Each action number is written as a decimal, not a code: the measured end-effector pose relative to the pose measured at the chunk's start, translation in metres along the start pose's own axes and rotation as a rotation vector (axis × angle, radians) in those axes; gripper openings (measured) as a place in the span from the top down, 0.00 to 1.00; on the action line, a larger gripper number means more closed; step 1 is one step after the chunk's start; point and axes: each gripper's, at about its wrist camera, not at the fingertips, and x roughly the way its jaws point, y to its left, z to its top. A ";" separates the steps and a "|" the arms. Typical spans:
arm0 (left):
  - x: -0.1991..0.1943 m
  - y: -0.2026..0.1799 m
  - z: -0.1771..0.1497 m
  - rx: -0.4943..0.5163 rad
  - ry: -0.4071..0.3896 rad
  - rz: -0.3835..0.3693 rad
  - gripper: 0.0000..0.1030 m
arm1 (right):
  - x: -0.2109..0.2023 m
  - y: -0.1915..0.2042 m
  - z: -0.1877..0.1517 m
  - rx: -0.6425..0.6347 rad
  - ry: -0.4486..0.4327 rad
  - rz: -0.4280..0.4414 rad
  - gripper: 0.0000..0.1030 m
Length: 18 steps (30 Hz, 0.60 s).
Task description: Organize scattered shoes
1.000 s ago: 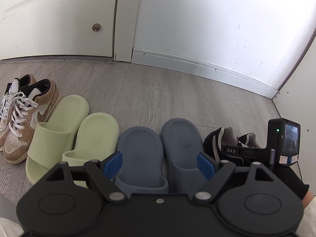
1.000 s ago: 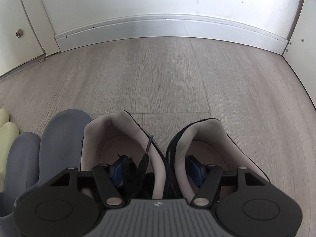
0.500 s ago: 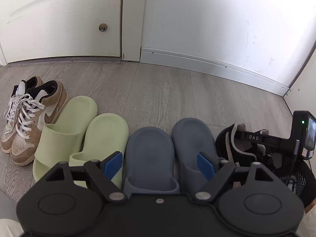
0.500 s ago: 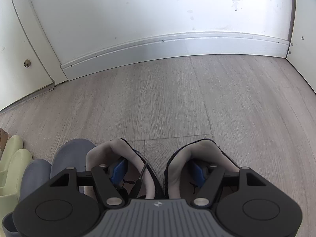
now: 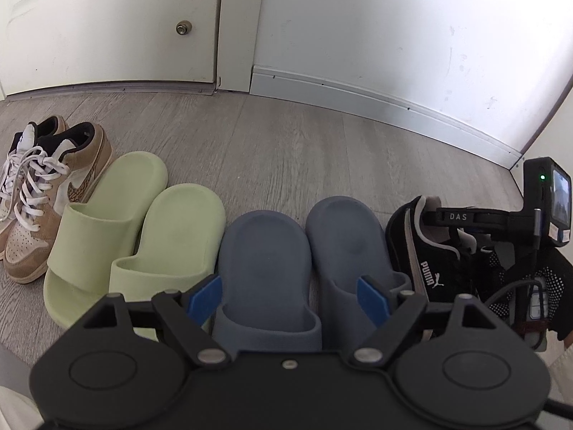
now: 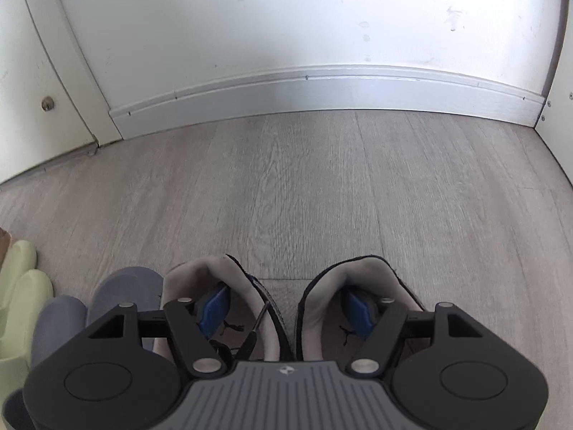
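Shoes stand in a row on the grey wood floor, heels toward the wall. From left in the left wrist view: tan and white sneakers, green slides, blue-grey slides, black Puma sneakers. My left gripper is open and empty, above the blue-grey slides. My right gripper is open, one blue pad inside each black sneaker, above the insoles. It also shows in the left wrist view over the black pair.
A white wall with a baseboard runs behind the row. A white door is at the back left. A white panel closes the right side. Bare floor lies between the shoes and the wall.
Both grippers have drawn back and lifted, so the shoes sit lower in both views. The right gripper's pads stay inside the black sneakers. The shoes have not moved.
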 end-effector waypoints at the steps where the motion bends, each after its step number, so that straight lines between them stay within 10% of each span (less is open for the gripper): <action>1: 0.001 0.001 0.000 -0.005 0.002 -0.001 0.20 | 0.002 0.005 -0.001 -0.033 0.024 -0.037 0.32; 4: 0.002 0.001 0.002 -0.015 0.009 -0.007 0.20 | 0.010 0.012 -0.010 -0.089 0.028 -0.090 0.35; 8: 0.002 0.001 0.001 -0.009 0.009 0.000 0.20 | 0.008 0.006 -0.018 -0.024 -0.043 -0.051 0.70; 18: 0.010 -0.008 0.001 0.006 0.034 -0.014 0.20 | -0.063 -0.049 -0.027 0.164 -0.312 -0.218 0.75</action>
